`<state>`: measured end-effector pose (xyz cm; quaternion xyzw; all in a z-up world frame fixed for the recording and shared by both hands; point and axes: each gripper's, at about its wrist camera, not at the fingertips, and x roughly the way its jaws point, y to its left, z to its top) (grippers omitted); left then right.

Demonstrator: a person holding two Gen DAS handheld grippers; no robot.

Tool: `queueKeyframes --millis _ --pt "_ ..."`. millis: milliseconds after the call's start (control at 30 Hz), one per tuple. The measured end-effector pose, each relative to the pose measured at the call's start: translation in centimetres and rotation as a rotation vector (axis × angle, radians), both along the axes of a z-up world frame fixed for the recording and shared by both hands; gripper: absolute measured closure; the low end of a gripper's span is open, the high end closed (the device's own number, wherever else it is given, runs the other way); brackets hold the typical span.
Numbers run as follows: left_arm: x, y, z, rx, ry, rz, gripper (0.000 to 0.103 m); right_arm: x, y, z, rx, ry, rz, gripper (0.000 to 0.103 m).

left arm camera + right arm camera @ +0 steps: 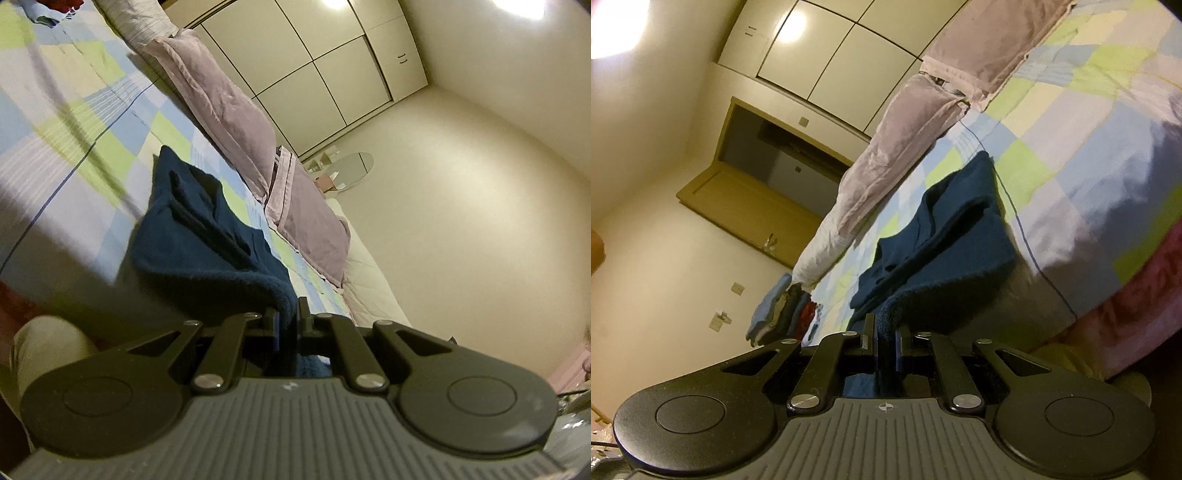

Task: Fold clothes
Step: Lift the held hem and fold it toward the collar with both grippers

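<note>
A dark blue fleece garment (207, 236) lies partly folded on the checked bedspread (74, 122), its near edge lifted off the bed. My left gripper (290, 317) is shut on that near edge, with blue cloth pinched between the fingers. The same garment shows in the right wrist view (945, 243). My right gripper (886, 332) is shut on another part of its near edge. Both views are tilted, and both grippers hold the cloth above the bed's near side.
Lilac pillows (229, 114) lie along the far side of the bed. A stack of folded clothes (786, 314) sits at one end of the bed. Wardrobe doors (314, 74), a doorway (768, 177) and pale walls lie beyond. Red cloth (1137, 295) hangs at the bed's edge.
</note>
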<state>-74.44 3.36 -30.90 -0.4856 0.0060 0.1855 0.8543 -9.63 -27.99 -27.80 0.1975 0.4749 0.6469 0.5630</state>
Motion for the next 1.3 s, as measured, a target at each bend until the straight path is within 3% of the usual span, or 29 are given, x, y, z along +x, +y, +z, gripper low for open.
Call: queueKeyframes --millis 267,433,533,633,733,800,833,867,1033,1133,1200,1233,1267,1300 --pt "4.2 9.0 1.5 -0.026 -0.037 -0.003 0.098 3.5 7.3 2.3 0.033 -0.067 0.012 0.096" --pt "9.4 17.6 1.3 -0.061 -0.013 -0.004 0.098 6.8 16.1 1.7 -0.019 -0.081 -0.023 0.096" --pt "13.1 23.3 -1.0 -0.128 0.016 0.022 0.097 8.9 21.6 1.1 -0.054 -0.089 -0.047 0.096" --pt "16.2 28.7 -4.7 -0.237 0.088 0.115 0.093 11.4 28.0 -2.5 -0.184 -0.004 -0.104 0.096" --pt "17.4 31.4 -6.7 -0.27 0.164 0.166 0.092 12.9 32.5 -6.3 -0.322 0.055 -0.128 0.074" --pt "17.1 31.3 -6.8 -0.247 0.15 0.14 0.09 13.2 32.7 -7.0 -0.295 0.071 -0.122 0.066" --pt "16.8 31.1 -6.7 -0.218 0.159 0.127 0.09 13.3 32.1 -6.9 -0.261 0.069 -0.114 0.053" --pt "16.5 30.7 -6.4 -0.169 0.184 0.111 0.09 13.5 31.3 -6.7 -0.232 0.062 -0.114 0.048" --pt "15.0 28.2 -5.3 0.035 0.309 0.028 0.089 14.2 26.6 -5.0 -0.122 -0.11 -0.102 0.048" --pt "14.9 26.7 -5.0 0.103 0.353 -0.005 0.089 12.7 24.3 -3.9 -0.125 -0.301 -0.043 0.048" --pt "15.0 26.1 -5.1 0.129 0.366 -0.035 0.089 11.1 23.6 -3.9 -0.136 -0.399 0.013 0.054" --pt "15.8 26.0 -5.3 0.153 0.401 -0.066 0.089 10.2 23.4 -4.0 -0.141 -0.442 0.042 0.07" --pt "16.6 25.9 -5.5 0.177 0.435 -0.096 0.089 9.3 23.6 -4.2 -0.151 -0.486 0.074 0.077" --pt "17.4 25.7 -5.7 0.201 0.47 -0.126 0.089 8.4 24.2 -4.5 -0.165 -0.53 0.109 0.077"
